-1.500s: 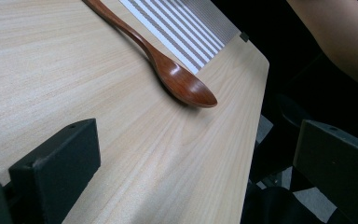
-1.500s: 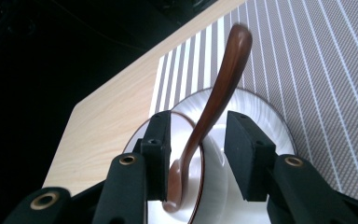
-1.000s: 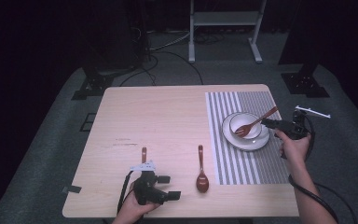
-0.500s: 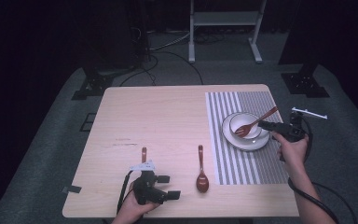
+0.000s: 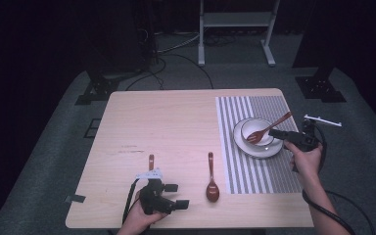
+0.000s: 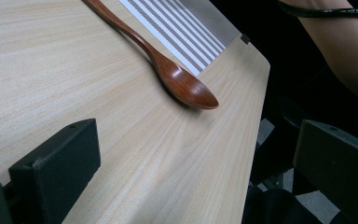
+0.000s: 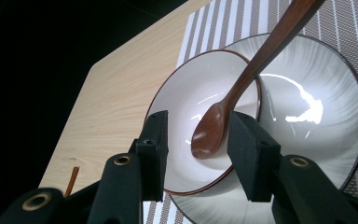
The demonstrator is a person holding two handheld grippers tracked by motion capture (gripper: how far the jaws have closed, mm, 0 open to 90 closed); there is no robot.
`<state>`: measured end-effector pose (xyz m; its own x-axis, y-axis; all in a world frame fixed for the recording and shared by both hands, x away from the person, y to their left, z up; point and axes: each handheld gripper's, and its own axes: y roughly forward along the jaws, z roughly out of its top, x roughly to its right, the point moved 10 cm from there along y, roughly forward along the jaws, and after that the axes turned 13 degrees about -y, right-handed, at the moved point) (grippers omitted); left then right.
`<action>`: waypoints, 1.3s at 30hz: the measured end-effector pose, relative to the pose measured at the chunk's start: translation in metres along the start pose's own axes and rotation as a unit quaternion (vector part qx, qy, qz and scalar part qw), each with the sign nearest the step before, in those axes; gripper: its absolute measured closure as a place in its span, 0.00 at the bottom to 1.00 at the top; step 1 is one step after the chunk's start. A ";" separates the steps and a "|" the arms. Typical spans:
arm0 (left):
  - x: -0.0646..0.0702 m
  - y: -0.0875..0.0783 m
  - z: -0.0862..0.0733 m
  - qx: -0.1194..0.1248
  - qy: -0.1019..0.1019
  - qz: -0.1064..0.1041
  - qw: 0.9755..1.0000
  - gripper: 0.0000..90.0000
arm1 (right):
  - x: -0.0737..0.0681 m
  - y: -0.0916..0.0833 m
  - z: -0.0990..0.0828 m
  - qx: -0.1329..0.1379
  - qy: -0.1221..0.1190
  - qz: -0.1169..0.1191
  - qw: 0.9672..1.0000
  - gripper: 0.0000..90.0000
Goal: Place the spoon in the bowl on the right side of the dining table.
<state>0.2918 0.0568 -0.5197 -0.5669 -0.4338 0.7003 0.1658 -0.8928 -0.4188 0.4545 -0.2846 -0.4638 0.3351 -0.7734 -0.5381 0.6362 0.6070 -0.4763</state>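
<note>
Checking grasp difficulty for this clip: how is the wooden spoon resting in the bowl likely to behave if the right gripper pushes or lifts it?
The wooden spoon looks rigid and probably light. It lies loosely in the glossy white bowl, its handle leaning over the rim, so a nudge would likely slide or pivot it. The right gripper stands open around its head; the smooth rounded head may slip between the pads.

A brown wooden spoon (image 6: 182, 81) is seen lying on the light wooden bench (image 6: 74, 88), its bowl turned toward the bench's near edge and its handle running away to the upper left. A striped mat (image 6: 182, 32) is laid just beyond it. Two black fingers (image 6: 56, 163) are held wide apart, nothing between them. A forearm (image 6: 345, 51) is seen at the upper right.
</note>
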 end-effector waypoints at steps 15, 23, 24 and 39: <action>0.000 0.000 0.000 0.001 0.000 0.000 1.000 0.00 | -0.014 0.003 -0.006 -0.011 -0.013 0.014 1.000 0.64; 0.000 -0.001 0.000 0.001 0.001 0.001 1.000 0.00 | -0.022 0.006 -0.010 -0.018 -0.020 0.022 0.999 0.63; 0.000 -0.001 0.000 0.001 0.001 0.001 1.000 0.00 | -0.023 0.006 -0.011 -0.020 -0.020 0.024 0.999 0.63; 0.000 -0.001 0.000 0.001 0.001 0.001 1.000 0.00 | -0.040 0.014 -0.019 -0.035 -0.040 0.036 0.998 0.62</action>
<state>0.2922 0.0579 -0.5193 -0.5682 -0.4355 0.6982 0.1687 -0.8921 -0.4191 0.4365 -0.2422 -0.4625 0.4331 -0.7382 -0.5171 0.5591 0.6701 -0.4883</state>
